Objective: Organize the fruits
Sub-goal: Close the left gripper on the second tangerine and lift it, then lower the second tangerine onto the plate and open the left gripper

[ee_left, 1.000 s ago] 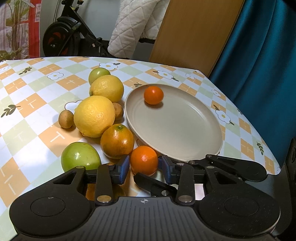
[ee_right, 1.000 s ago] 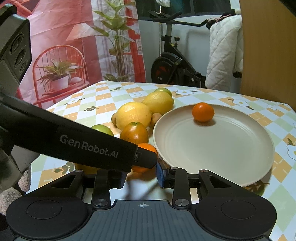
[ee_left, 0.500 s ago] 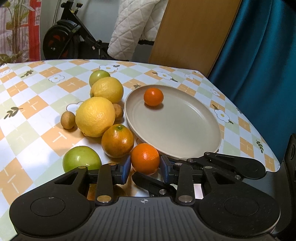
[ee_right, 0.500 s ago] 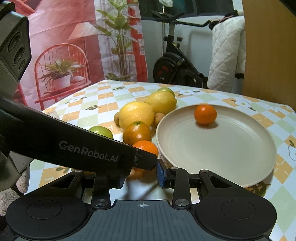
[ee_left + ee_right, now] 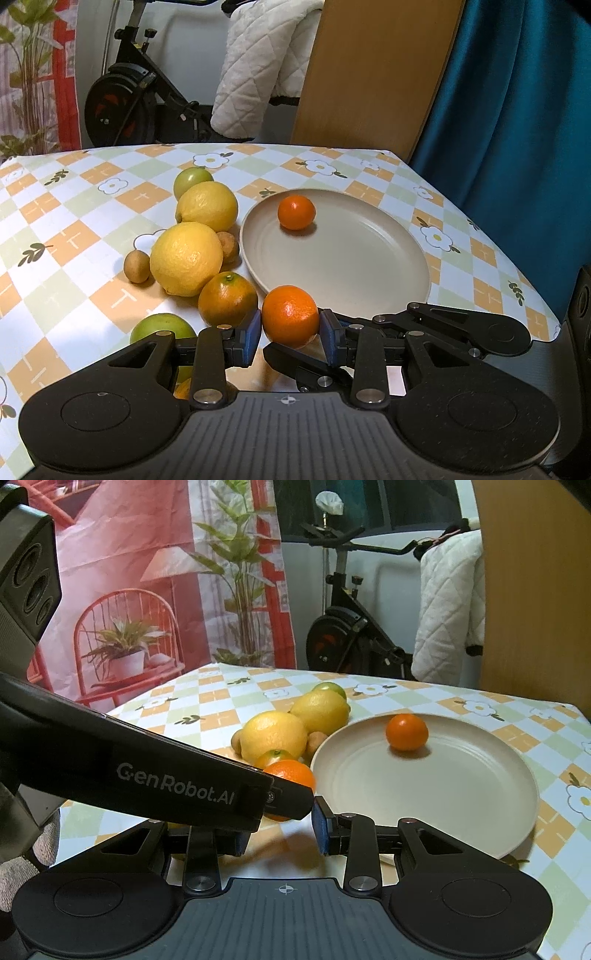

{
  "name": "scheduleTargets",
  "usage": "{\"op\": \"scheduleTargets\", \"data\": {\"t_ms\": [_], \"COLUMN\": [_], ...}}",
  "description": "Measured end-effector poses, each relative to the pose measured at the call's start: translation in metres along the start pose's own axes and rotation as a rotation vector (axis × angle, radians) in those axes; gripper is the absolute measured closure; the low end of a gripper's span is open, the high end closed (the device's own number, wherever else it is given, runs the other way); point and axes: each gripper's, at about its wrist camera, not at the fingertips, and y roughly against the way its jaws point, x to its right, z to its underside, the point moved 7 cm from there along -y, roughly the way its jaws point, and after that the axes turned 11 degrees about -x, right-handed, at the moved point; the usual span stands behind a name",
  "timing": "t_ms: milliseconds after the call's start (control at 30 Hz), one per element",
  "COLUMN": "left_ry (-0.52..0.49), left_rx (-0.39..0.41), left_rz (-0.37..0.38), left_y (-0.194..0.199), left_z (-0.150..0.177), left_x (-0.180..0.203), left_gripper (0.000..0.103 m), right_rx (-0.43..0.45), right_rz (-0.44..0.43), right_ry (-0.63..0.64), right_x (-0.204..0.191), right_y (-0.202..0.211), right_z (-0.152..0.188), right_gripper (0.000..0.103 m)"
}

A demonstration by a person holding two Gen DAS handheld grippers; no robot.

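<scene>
Checked cloth covers the counter [image 5: 74, 236]; exercise bike and curtain behind. Left tongs [image 5: 290, 334] grasp a mandarin [image 5: 290, 316], blue pads pressed on both its sides, just short of the near rim of the plate [image 5: 369, 273]. Plate lies directly ahead and slightly right of the tongs; one mandarin already on it. Right tongs [image 5: 280, 830] released, empty, beside the left.
</scene>
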Motion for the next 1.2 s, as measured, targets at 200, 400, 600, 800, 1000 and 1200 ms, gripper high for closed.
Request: {"op": "scheduleTargets", "data": {"t_ms": [200,400,600,800,1000,1200], "left_ry": [-0.018,-0.042,-0.067,-0.08,-0.074,-0.061], "left_rx": [0.0,0.001,0.007,0.008,-0.006,-0.033], "left_rz": [-0.009,-0.012,-0.012,-0.024,-0.025,-0.02], "left_y": [0.001,0.001,-0.002,-0.014,-0.033,-0.052], "left_z": [-0.002,-0.008,-0.023,-0.045,-0.065,-0.074], "left_x": [0.004,0.009,0.014,0.018,0.016,0.014], "left_gripper": [0.067,0.067,0.067,0.067,0.067,0.067], "right_rx": [0.009,0.021,0.044,0.054,0.041,-0.002], "right_rz": [0.001,0.006,0.014,0.028,0.051,0.075], "right_ry": [-0.013,-0.033,-0.064,-0.1,-0.129,-0.155], "right_x": [0.003,0.009,0.021,0.039,0.059,0.076], "right_y": [0.002,0.004,0.006,-0.002,-0.02,-0.039], "right_z": [-0.001,-0.003,-0.011,-0.027,-0.041,-0.048], "right_gripper": [0.072,0.072,0.072,0.072,0.072,0.072]}}
